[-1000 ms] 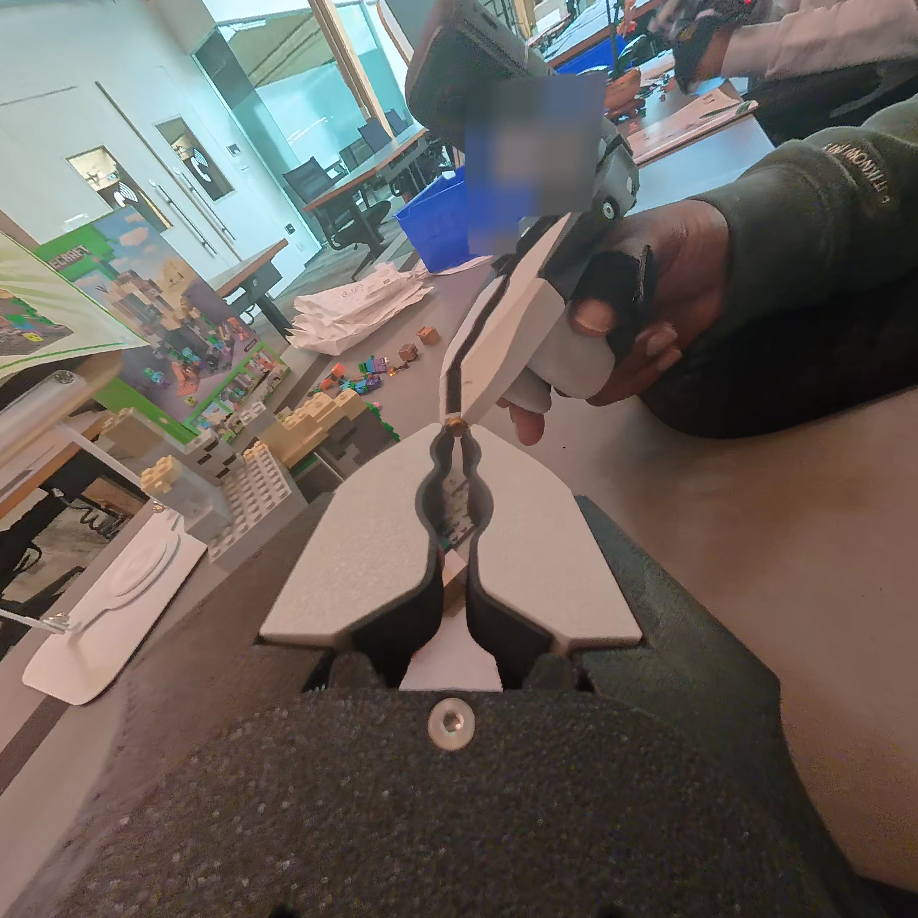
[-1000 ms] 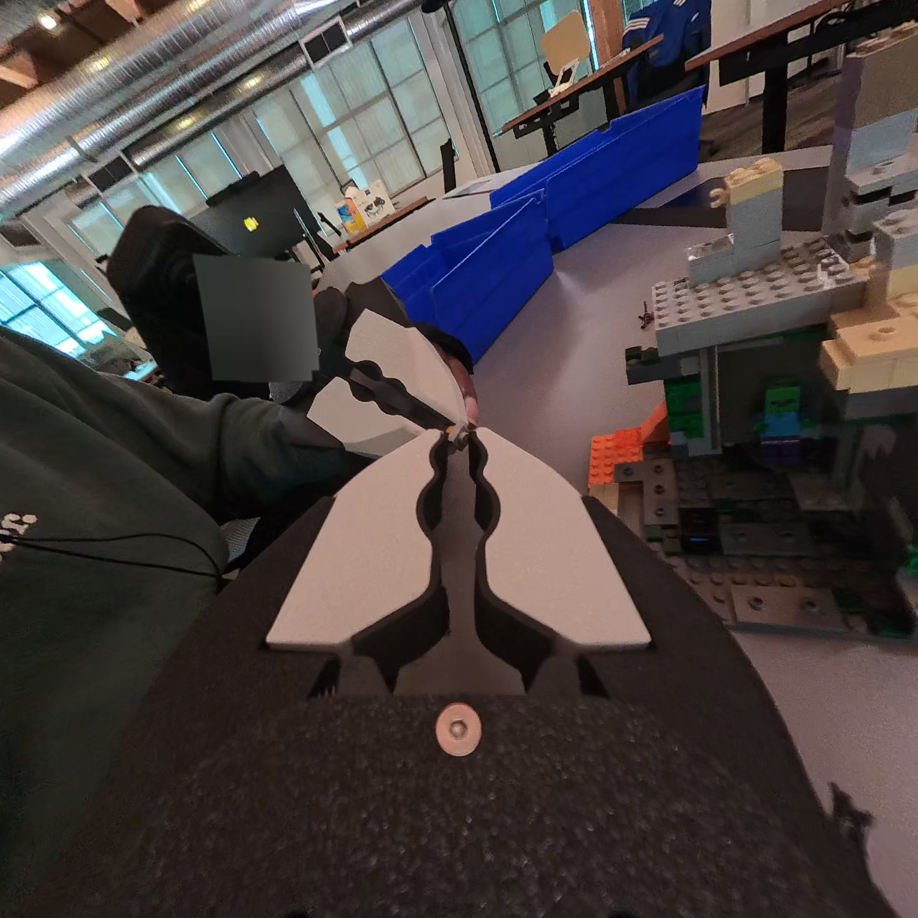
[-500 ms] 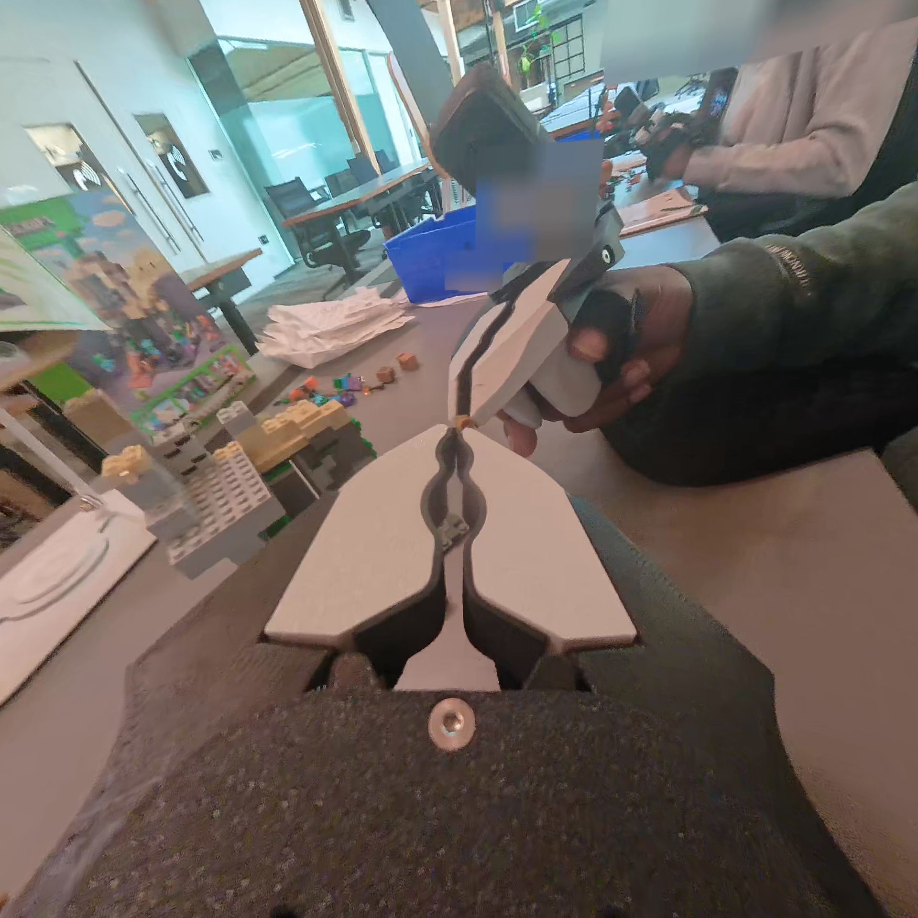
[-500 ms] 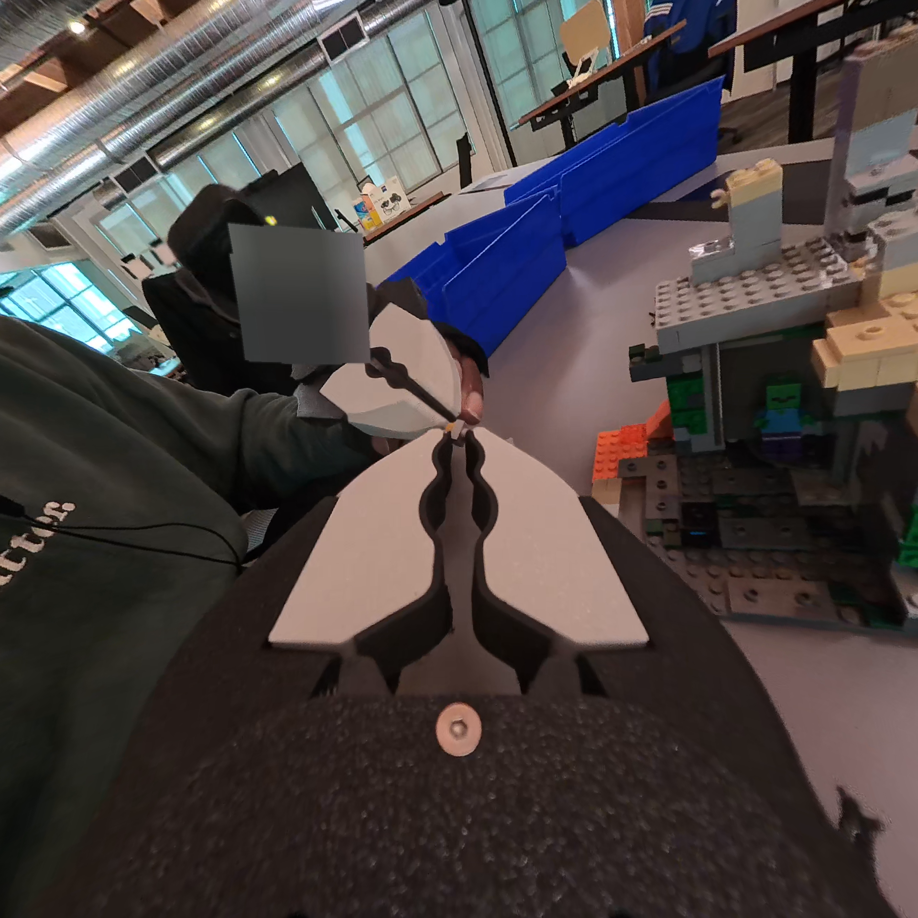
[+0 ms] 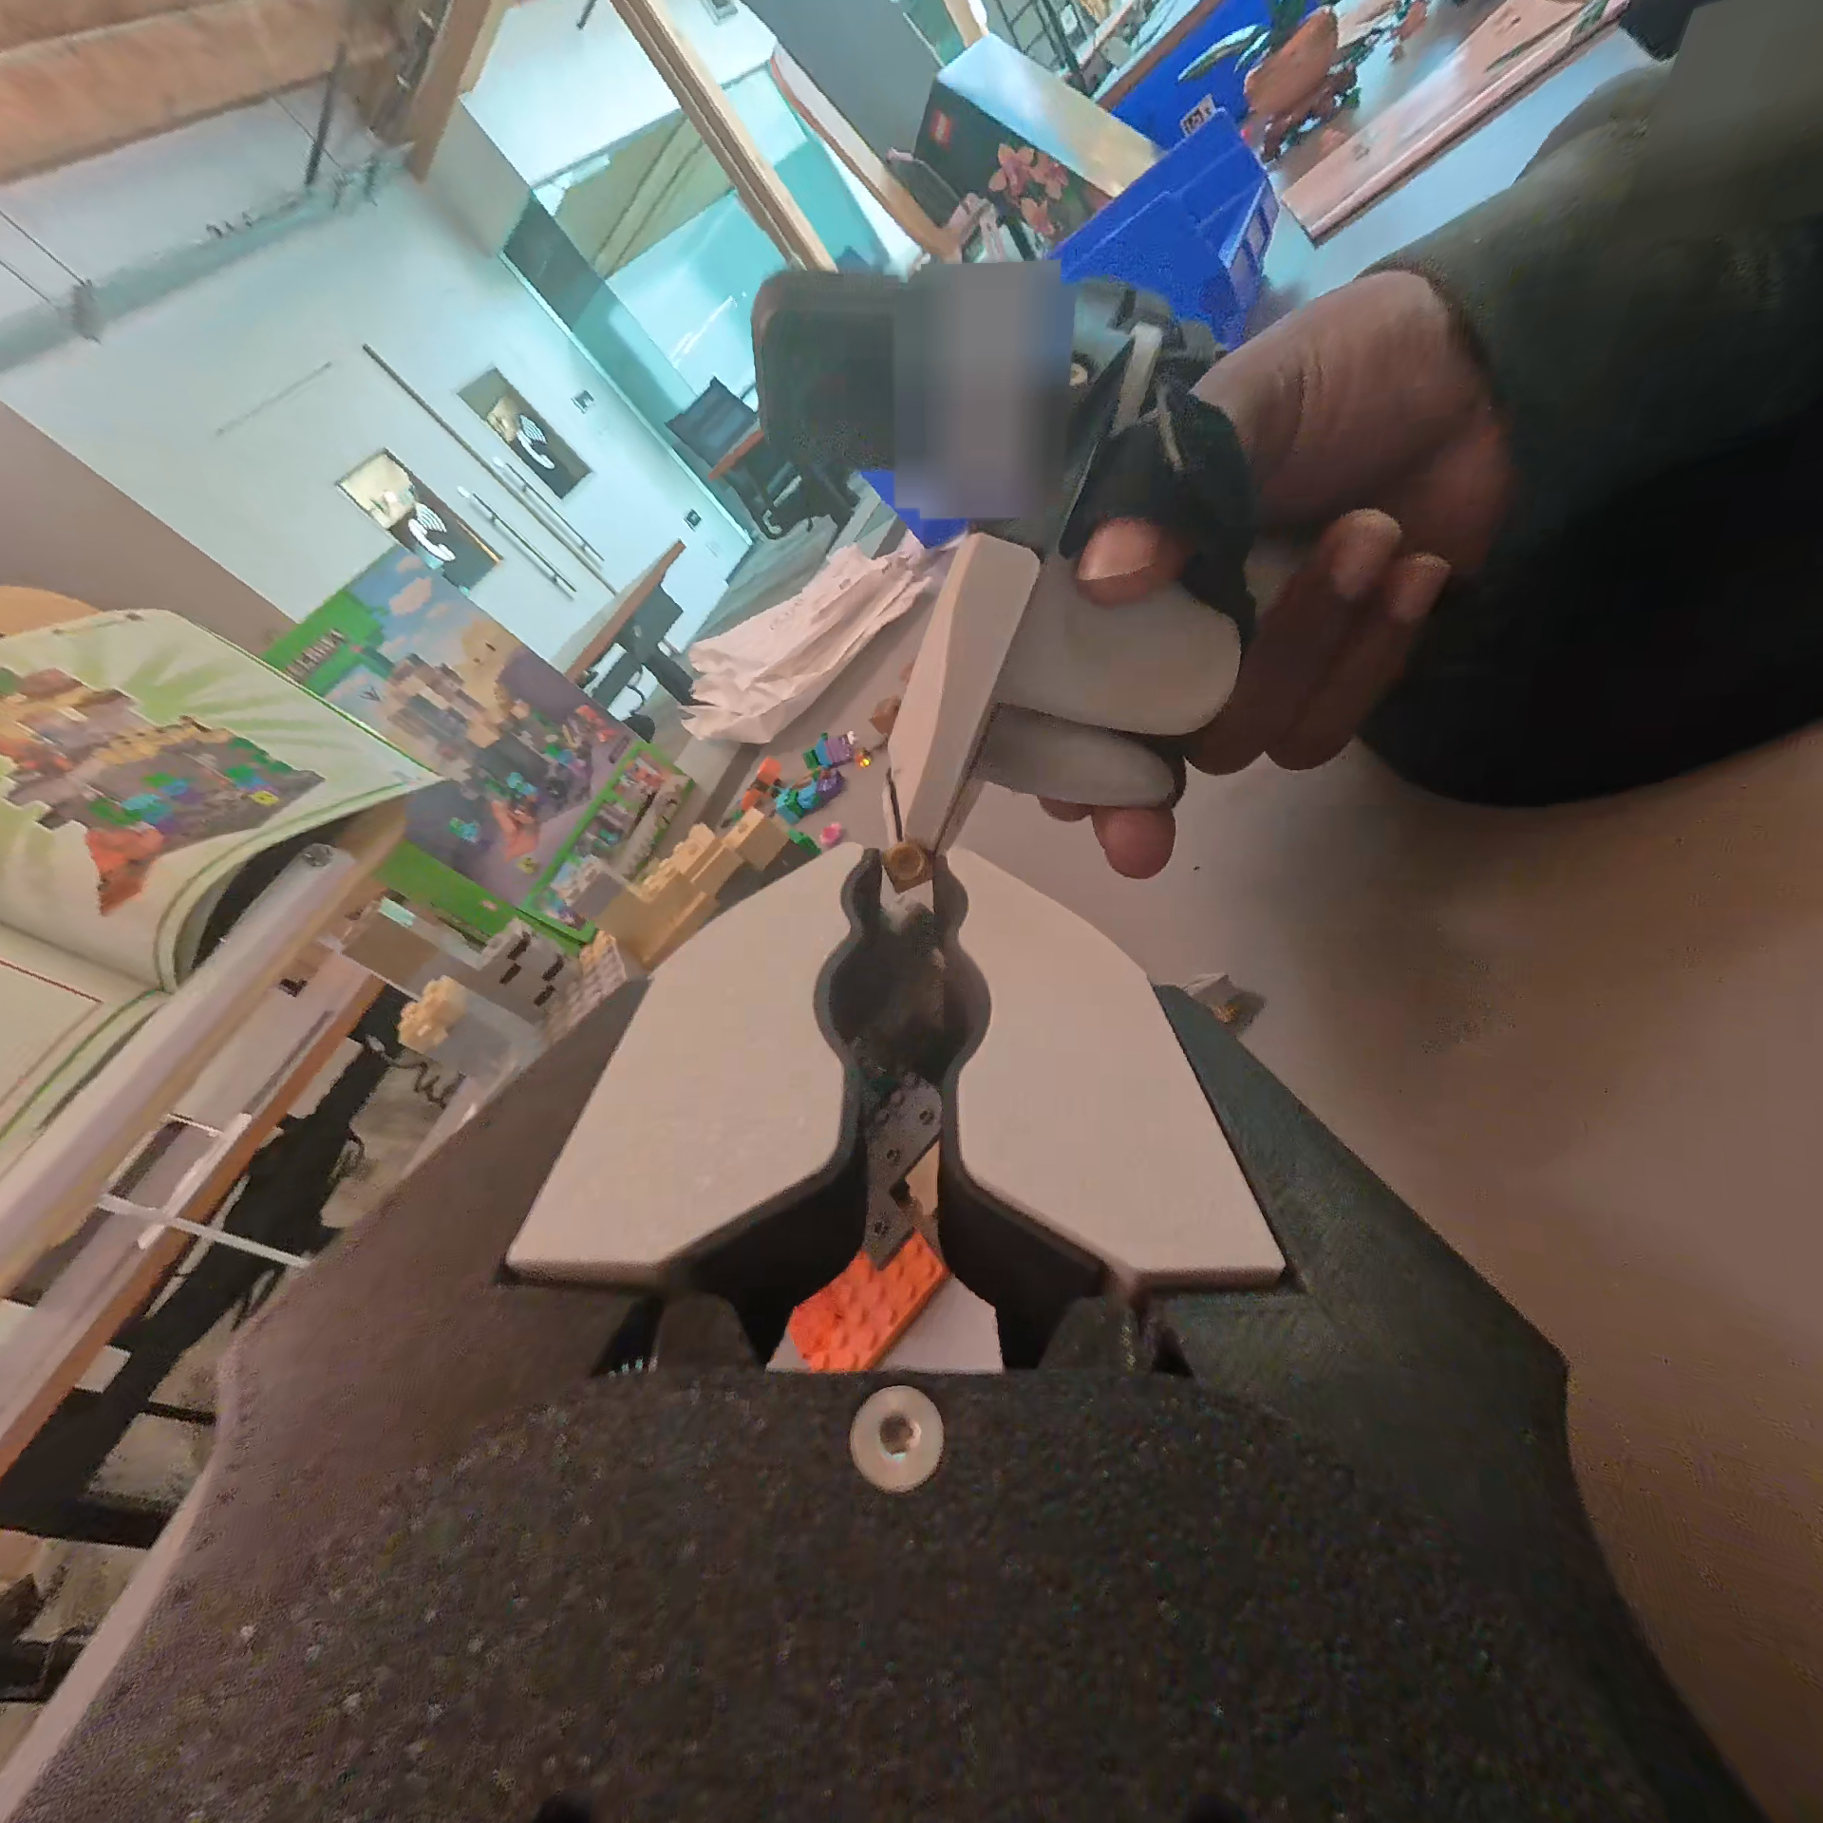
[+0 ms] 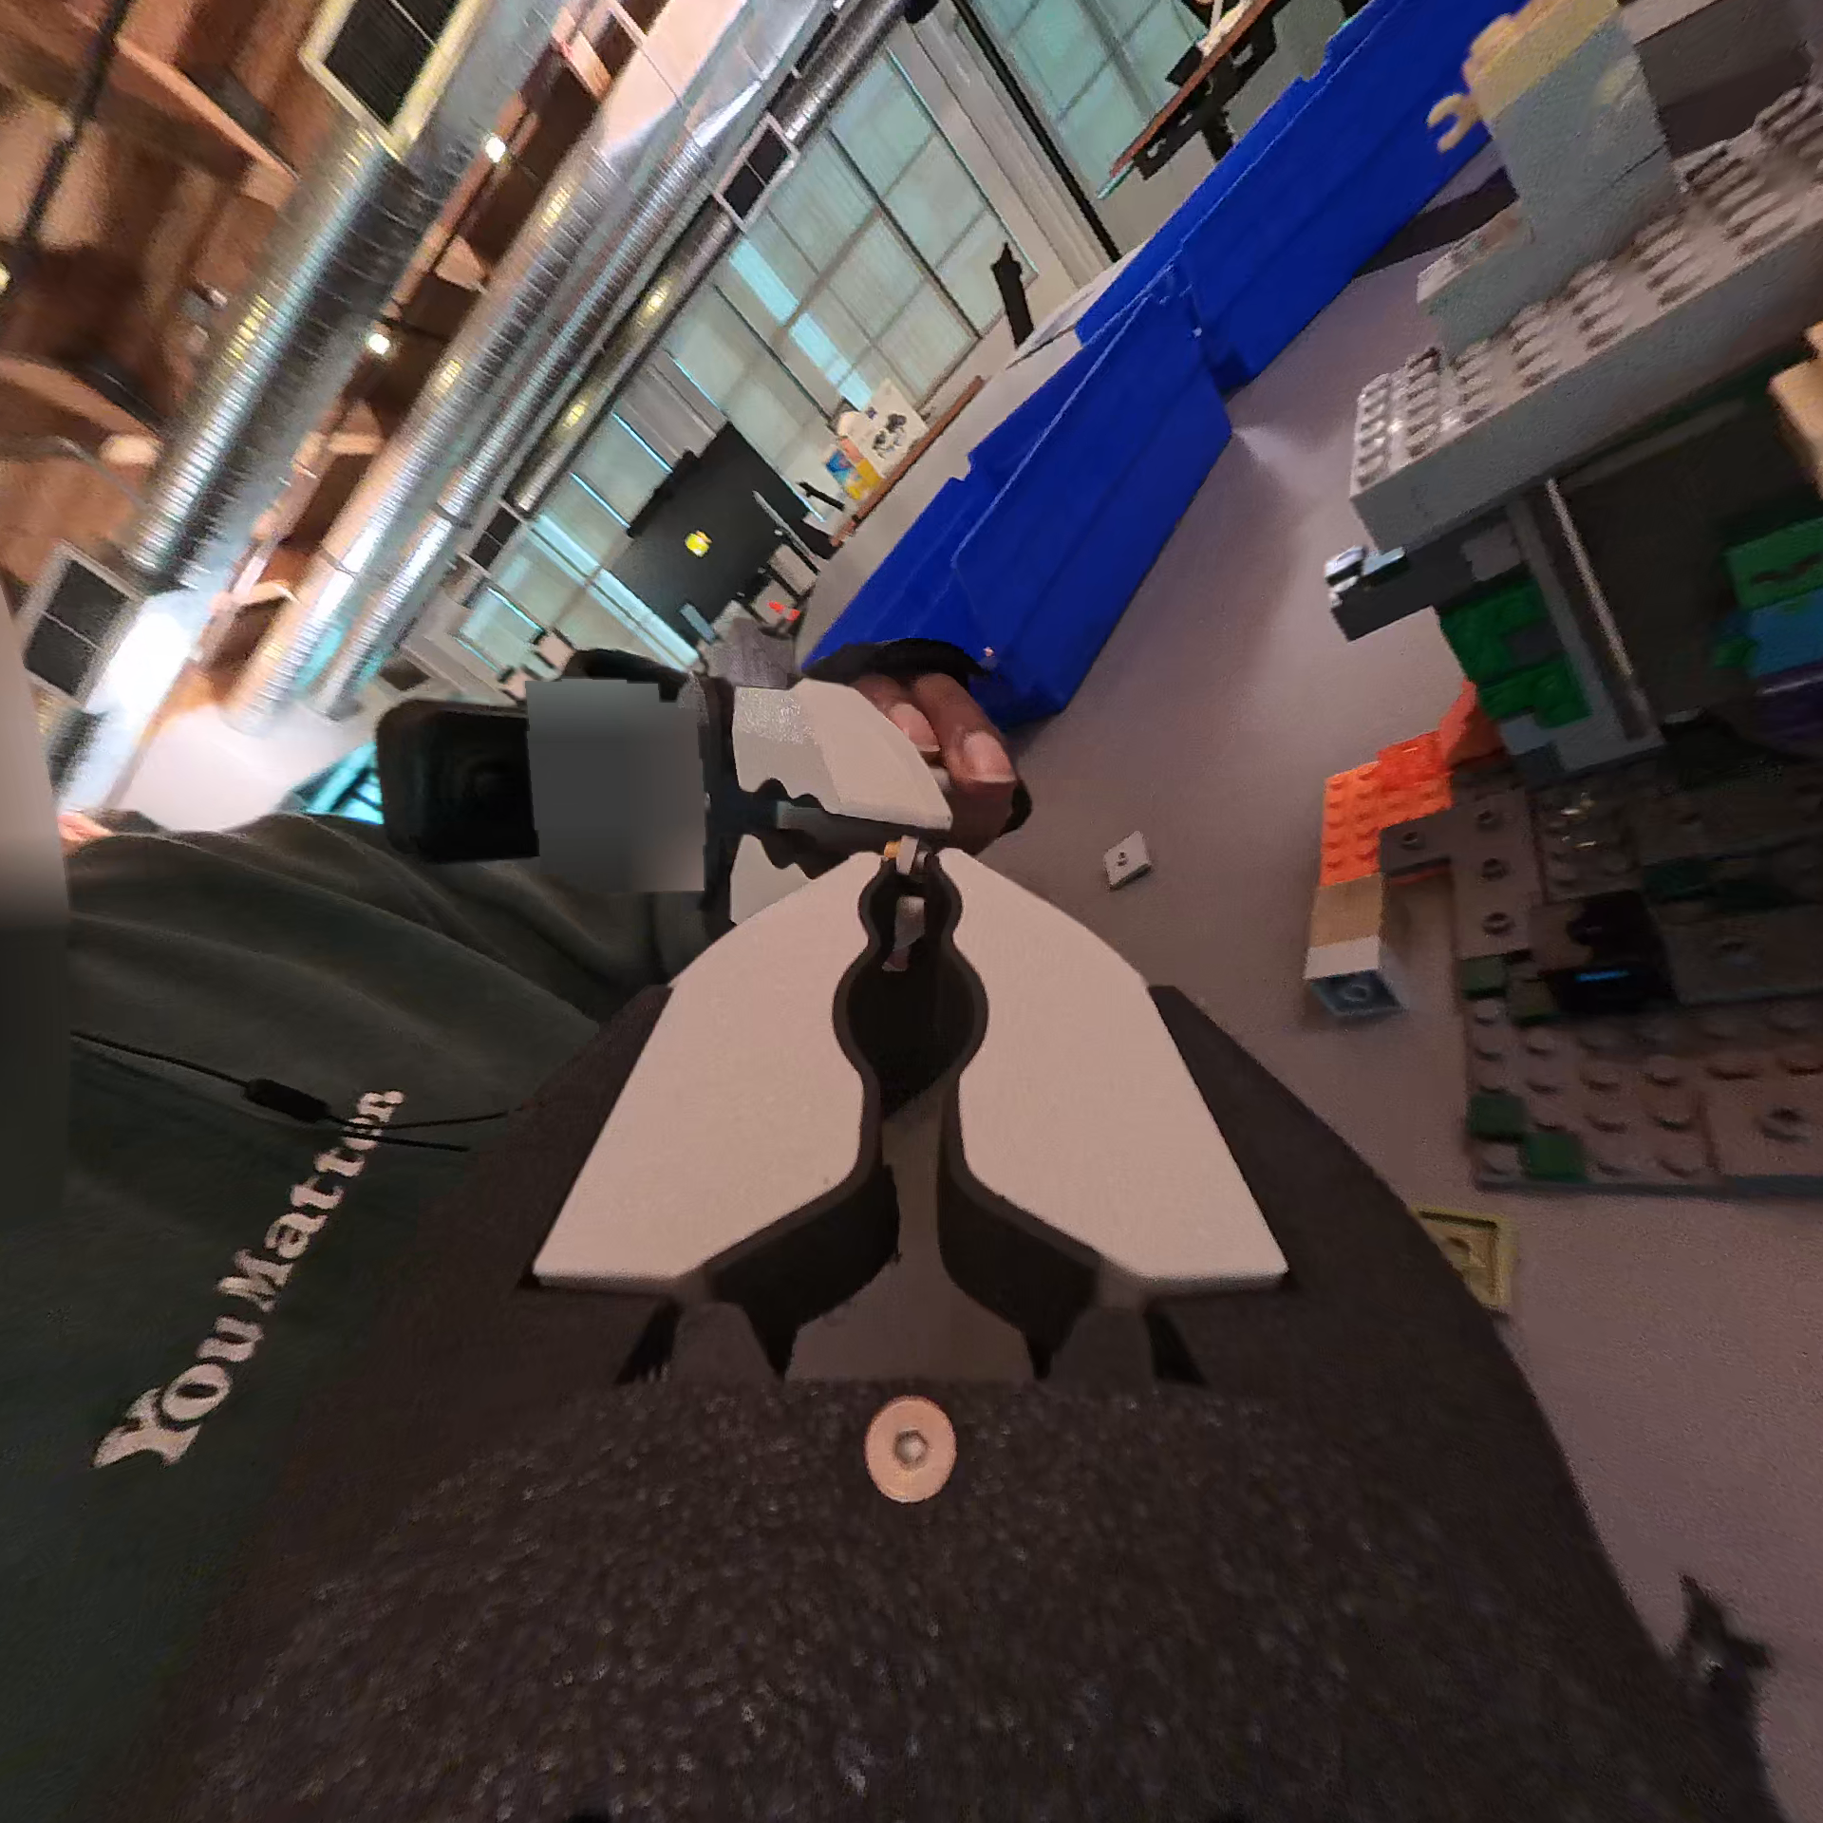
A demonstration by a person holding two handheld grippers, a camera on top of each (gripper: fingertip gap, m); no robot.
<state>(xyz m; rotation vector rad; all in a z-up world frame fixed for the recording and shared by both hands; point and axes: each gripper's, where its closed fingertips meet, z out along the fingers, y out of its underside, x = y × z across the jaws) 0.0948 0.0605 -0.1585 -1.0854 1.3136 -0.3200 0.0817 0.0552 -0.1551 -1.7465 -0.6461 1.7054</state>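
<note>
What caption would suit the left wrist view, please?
Two claws meet tip to tip over a small tan brick beside a toy-brick build.

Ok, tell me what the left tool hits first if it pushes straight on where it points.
The small tan piece at the tips of the left tool, likely touching already; right behind it, the right tool. Depth is unclear.
</note>
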